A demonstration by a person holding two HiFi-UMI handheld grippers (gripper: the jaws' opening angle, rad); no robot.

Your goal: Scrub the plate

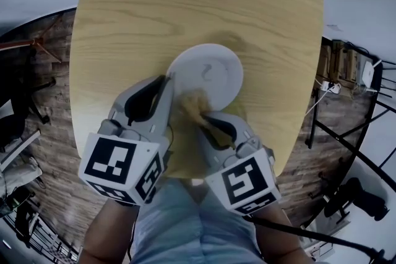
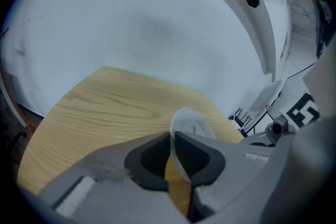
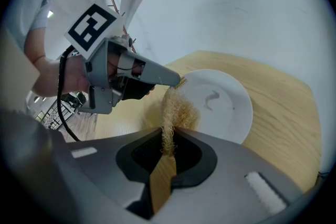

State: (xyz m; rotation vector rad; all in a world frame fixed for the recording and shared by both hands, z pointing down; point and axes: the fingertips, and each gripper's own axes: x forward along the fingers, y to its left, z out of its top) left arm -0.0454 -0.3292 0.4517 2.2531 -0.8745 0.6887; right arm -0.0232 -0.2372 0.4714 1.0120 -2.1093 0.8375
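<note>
Item: plate (image 1: 213, 68), white, lying on the wooden counter (image 1: 142, 3) toward its near edge, with a small grey mark (image 3: 211, 99) at its centre. Hazards, as judged: the hold is on the thin rim only, so heavy scrubbing pressure could lever the plate out of the grip or skid it across the smooth counter. The tan fibrous scrubber (image 1: 193, 103) is pinched by one narrow end, so a hard sideways stroke could drag it loose or fold it over. Left claw (image 2: 172, 136): nearly closed, jaws clamped on the plate's near-left rim. Right claw (image 3: 168, 140): nearly closed, jaws pinching the scrubber's tail, with its bushy end resting on the plate's near rim, just beside the left claw's tips.
</note>
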